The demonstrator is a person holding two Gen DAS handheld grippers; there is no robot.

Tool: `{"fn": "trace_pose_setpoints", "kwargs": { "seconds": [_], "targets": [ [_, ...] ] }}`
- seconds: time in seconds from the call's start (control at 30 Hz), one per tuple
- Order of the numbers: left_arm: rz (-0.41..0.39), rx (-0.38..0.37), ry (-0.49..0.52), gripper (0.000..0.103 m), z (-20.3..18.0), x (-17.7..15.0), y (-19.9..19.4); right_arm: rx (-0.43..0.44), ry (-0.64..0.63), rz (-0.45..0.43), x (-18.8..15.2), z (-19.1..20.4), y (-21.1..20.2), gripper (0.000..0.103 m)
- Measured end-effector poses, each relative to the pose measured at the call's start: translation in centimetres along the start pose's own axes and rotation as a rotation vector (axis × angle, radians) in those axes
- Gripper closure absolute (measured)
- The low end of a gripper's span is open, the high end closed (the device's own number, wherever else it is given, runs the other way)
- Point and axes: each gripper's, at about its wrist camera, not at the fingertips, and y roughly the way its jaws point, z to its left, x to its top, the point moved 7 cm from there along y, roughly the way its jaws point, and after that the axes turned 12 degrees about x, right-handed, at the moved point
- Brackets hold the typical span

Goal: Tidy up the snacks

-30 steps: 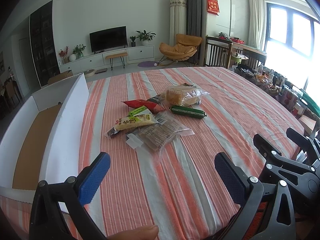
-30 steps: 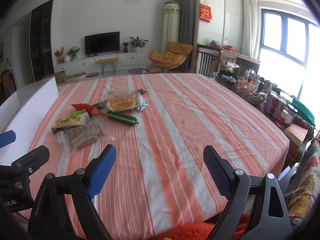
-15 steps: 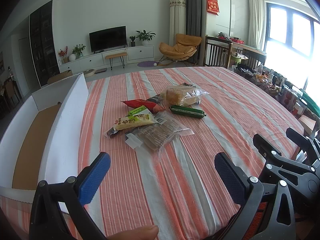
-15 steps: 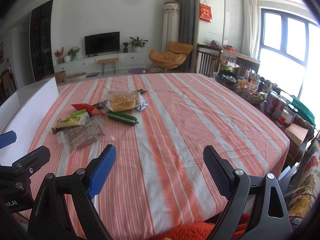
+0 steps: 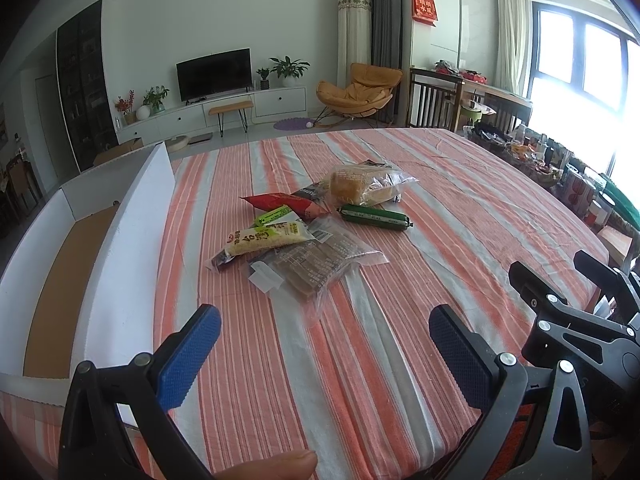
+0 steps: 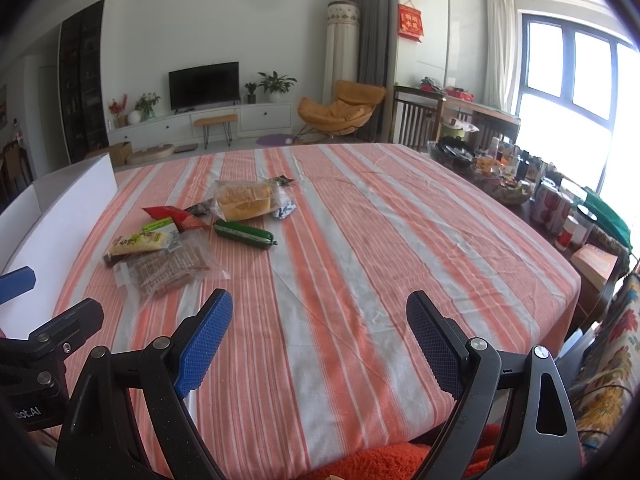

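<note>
snacks lie in a loose cluster on a striped tablecloth (image 5: 460, 208), ahead of both grippers and apart from them. left gripper (image 5: 324, 354) faces the pile almost head-on with its blue pads spread wide and nothing between them; right gripper (image 6: 320, 340), equally wide and empty, sees the pile off to its left, so the left hand looks nearer. closest is a clear, crinkly packet of brown biscuits (image 5: 316, 266), flat and soft-edged, its long axis running diagonally away to the right. touching it, a yellow-green packet (image 5: 266, 242) lies crosswise. farther back sit a red foil bag (image 5: 286, 204), a glossy green sausage tube (image 5: 376, 218), and a bagged bread loaf (image 5: 366, 186). an open white cardboard box (image 5: 132, 248) with a brown floor stands just left of the pile.
</note>
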Motion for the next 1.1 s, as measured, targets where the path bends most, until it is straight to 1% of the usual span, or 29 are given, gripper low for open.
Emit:
{"fn": "trace_pose_setpoints", "kwargs": {
  "seconds": [0.27,0.67,0.77,0.93,1.1],
  "targets": [
    [0.008,-0.003,0.001,0.0,0.0,-0.1,0.3,0.004,0.004,0.008,-0.4,0.2,0.4,0.012],
    [0.089,0.001,-0.003,0.0,0.4,-1.3,2.6,0.019,0.034,0.043,-0.6,-0.4,0.6,0.012],
    [0.12,-0.005,0.006,0.0,0.3,-1.9,3.5,0.024,0.041,0.055,-0.7,-0.5,0.8,0.012],
    [0.214,-0.015,0.025,0.0,-0.3,-3.7,5.7,0.037,0.065,0.079,-0.8,-1.0,1.2,0.012],
    [0.277,-0.021,0.022,0.0,-0.3,-5.0,7.7,0.057,0.112,0.108,-1.1,-1.9,1.7,0.012]
  ]
}}
